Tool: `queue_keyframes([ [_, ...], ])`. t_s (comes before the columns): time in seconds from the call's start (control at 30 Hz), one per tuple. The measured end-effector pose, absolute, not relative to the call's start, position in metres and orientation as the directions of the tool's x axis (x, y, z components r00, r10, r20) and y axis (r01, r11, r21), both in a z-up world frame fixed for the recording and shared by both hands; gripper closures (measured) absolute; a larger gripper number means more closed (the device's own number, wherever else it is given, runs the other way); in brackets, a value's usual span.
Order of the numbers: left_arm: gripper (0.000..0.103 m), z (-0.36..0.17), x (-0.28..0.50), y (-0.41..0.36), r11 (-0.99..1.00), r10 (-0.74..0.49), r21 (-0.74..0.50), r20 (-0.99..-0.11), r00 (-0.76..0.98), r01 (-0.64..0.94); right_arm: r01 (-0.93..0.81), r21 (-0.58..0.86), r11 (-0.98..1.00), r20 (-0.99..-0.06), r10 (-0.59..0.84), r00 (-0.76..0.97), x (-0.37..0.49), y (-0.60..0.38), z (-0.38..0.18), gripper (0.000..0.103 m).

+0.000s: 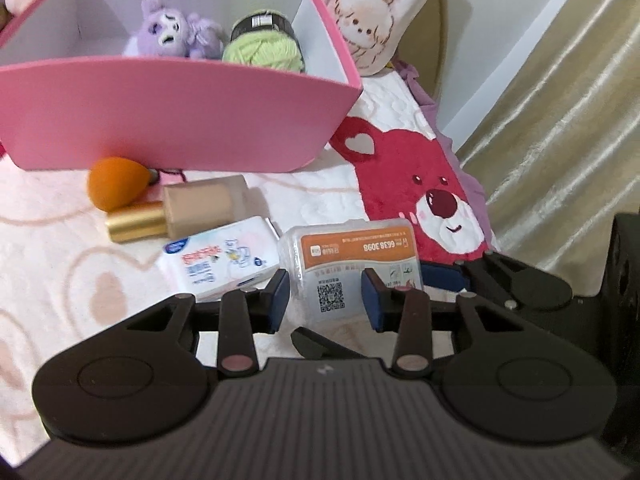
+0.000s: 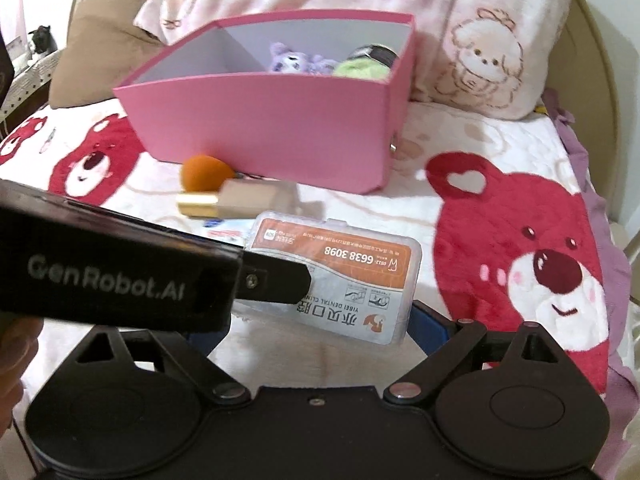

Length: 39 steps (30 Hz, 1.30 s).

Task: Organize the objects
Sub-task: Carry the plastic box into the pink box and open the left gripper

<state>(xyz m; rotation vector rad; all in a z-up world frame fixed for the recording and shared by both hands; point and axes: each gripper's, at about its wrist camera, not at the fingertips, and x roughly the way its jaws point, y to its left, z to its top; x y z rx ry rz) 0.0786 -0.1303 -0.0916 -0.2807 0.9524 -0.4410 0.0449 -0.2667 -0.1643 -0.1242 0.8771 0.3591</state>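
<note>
1. My left claw (image 1: 324,296) pinched the clear plastic case (image 1: 352,268) with the orange label, lifted off the bed blanket (image 1: 60,240).
2. My right claw (image 2: 316,326) stood spread wide just beside that case, pads off it.
3. Pink box (image 1: 160,120) behind held a purple plush (image 1: 172,28) and green yarn (image 1: 262,52).
4. Orange sponge (image 1: 116,188), foundation bottle (image 1: 180,212) and wipes pack (image 1: 220,260) lay before the box.

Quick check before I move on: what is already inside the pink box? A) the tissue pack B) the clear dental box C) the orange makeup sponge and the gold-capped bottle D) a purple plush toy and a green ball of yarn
D: the purple plush toy and green ball of yarn sit inside the pink box; the other items lie outside on the blanket.
</note>
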Motion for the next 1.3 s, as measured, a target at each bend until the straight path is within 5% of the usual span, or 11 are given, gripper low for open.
queue_keyframes([
  [0.6,0.067,-0.010,0.063,-0.076,0.847,-0.532,-0.424,-0.681,0.504,0.321,-0.466,-0.134,0.874,-0.754,0.215,0.621,0.035,-0.212,-0.074,0.007],
  [1.03,0.067,0.058,0.090,-0.029,0.867,-0.498,-0.378,-0.670,0.551,0.324,-0.502,-0.131,0.855,-0.707,0.274,0.651,0.060,-0.167,-0.016,0.007],
  [1.3,0.067,0.051,0.120,-0.001,0.886,-0.461,-0.386,-0.662,0.591,0.259,-0.574,-0.066,0.816,-0.677,0.386,0.627,0.105,-0.153,-0.023,0.007],
])
